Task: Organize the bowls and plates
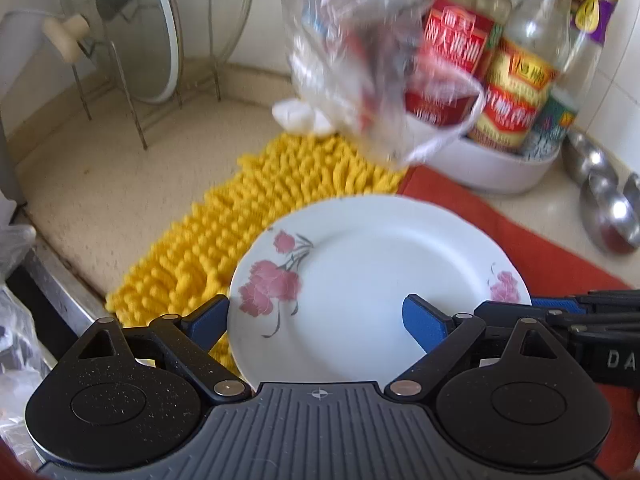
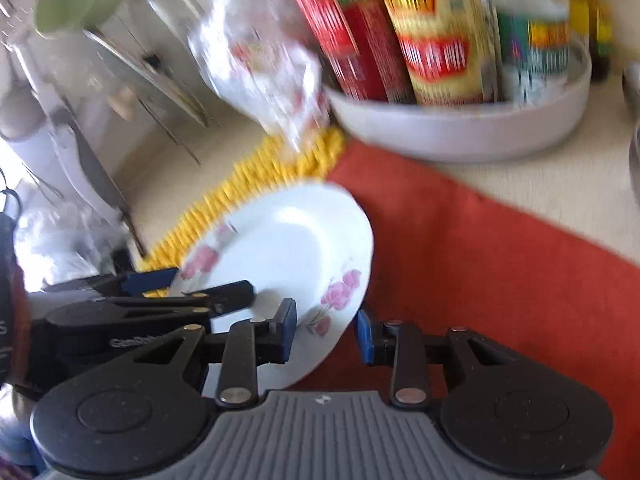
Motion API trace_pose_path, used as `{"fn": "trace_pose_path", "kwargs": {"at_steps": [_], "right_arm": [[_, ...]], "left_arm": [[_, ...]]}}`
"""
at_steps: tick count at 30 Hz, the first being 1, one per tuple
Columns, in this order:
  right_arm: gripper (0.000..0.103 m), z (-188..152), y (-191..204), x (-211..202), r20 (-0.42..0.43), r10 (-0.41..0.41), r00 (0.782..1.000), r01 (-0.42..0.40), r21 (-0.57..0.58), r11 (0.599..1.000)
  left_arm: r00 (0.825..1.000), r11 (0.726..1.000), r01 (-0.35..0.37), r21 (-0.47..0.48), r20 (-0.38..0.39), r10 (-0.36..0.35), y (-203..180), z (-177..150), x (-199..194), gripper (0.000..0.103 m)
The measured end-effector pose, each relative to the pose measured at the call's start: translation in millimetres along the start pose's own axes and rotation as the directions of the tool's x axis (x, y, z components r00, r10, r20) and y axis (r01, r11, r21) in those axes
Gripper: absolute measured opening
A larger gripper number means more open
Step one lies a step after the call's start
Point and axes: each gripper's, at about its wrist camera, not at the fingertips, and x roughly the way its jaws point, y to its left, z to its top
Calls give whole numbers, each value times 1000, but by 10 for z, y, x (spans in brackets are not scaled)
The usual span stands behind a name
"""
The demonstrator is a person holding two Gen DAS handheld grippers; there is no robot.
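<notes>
A white plate with pink flowers [image 1: 360,280] lies partly on a yellow mat [image 1: 224,216] and partly on a red cloth [image 1: 520,232]. My left gripper [image 1: 316,324] is open over the plate's near left part. Its left pad sits just outside the rim and its right pad hovers above the plate's middle. In the right wrist view the plate [image 2: 288,248] is tilted, and my right gripper [image 2: 326,334] is shut on its near right rim, one pad on top and one below. The left gripper [image 2: 196,286] shows there at the plate's left side.
A white tub of sauce bottles [image 1: 500,172] stands behind the red cloth, with a clear plastic bag [image 1: 360,60] leaning beside it. A wire rack with glass lids [image 1: 132,40] is at the back left. Metal spoons [image 1: 608,208] lie at the right, and a sink edge [image 1: 52,284] runs along the left.
</notes>
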Motion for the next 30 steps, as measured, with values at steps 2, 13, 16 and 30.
{"fn": "trace_pose_path", "kwargs": {"at_steps": [2, 13, 16, 30], "right_arm": [[36, -19, -40, -4, 7, 23, 1000, -23, 19, 1000], [36, 78, -98, 47, 67, 18, 998, -20, 28, 999], [37, 84, -105, 54, 79, 29, 996, -30, 11, 999], [38, 83, -40, -109, 117, 38, 992, -35, -25, 999]], "left_arm": [[1000, 1000, 9, 16, -6, -9, 15, -82, 11, 93], [999, 998, 54, -25, 7, -54, 130, -117, -60, 86], [996, 995, 88, -51, 18, -87, 182, -108, -69, 86], [996, 994, 83, -64, 29, -81, 174, -17, -66, 80]]}}
